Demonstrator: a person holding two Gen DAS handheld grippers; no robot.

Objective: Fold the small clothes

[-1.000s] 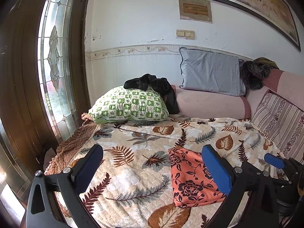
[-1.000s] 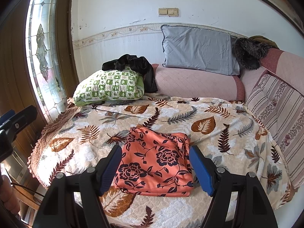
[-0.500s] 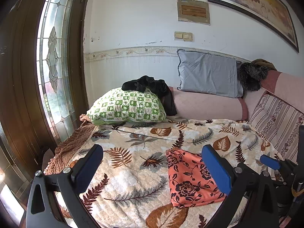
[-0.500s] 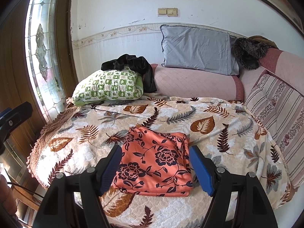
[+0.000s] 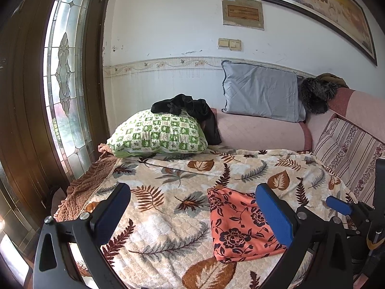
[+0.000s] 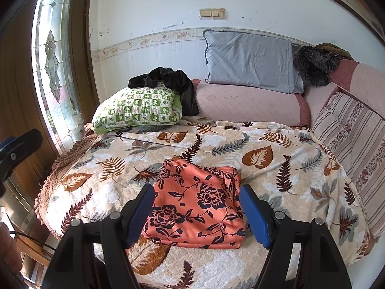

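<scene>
While the stained-glass door panel (image 5: pixel 67 91) glows at the far left, the left hand-held gripper (image 5: pixel 192 214) hovers over the leaf-print blanket (image 5: pixel 168 207) with its blue pads spread wide and nothing between them. Behind it, a green checked pillow (image 5: pixel 158 134) sits at the back of the bed with a black garment (image 5: pixel 190 108) draped over its top. Further along, the folded orange floral cloth (image 6: pixel 197 200) lies flat on the blanket near the front edge, a neat rectangle. The right hand-held gripper (image 6: pixel 197 212) hangs just above it, jaws apart, one pad to each side of the cloth and neither pressing on it. A grey pillow (image 6: pixel 250 60) leans against the wall, and a striped cushion (image 6: pixel 356 130) stands at the right.
</scene>
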